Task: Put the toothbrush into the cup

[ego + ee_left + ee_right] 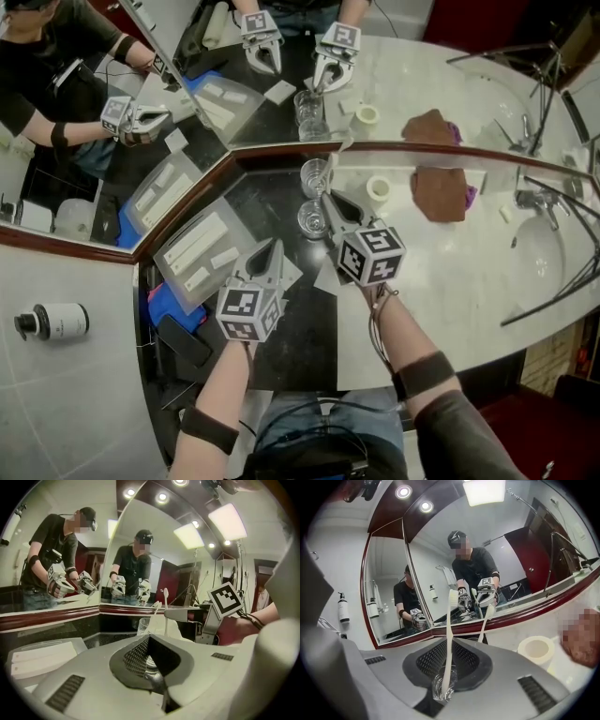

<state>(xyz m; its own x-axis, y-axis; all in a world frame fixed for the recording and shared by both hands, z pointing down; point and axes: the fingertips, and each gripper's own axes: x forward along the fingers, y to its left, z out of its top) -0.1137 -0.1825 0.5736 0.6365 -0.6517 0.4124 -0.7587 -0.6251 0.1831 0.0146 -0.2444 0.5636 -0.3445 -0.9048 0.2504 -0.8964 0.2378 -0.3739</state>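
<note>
A pale marble counter [441, 281] ran beneath a corner mirror [450, 84]. A clear glass cup [313, 218] stood on the counter's dark section, close to the mirror's foot. To the cup's left, nearer the person, lay a clear lidded box [192, 248] holding flat white packets. Well to the cup's right a brown cloth [439, 192] lay crumpled, apart from the work.

The person held both grippers up to the cup. The left gripper [274, 248], just to the cup's near left, had its jaws pressed fully together with nothing in them. It seemed only to be standing by, aimed at the cup. The right gripper [452, 641], just to the cup's near right, had its jaws drawn in to a narrow gap and clamped on the handle of a white toothbrush [450, 630]. It held the brush upright with the bristles on top, presumably so the handle could go straight down through the cup's mouth.

A small white roll [379, 188] sat between the cup and the cloth.

I could see no water in the cup. The foot of the brush handle showed within the glass, so it looked to be entering the cup. I could not tell whether it touched the bottom, and the gripper had not let go.
</note>
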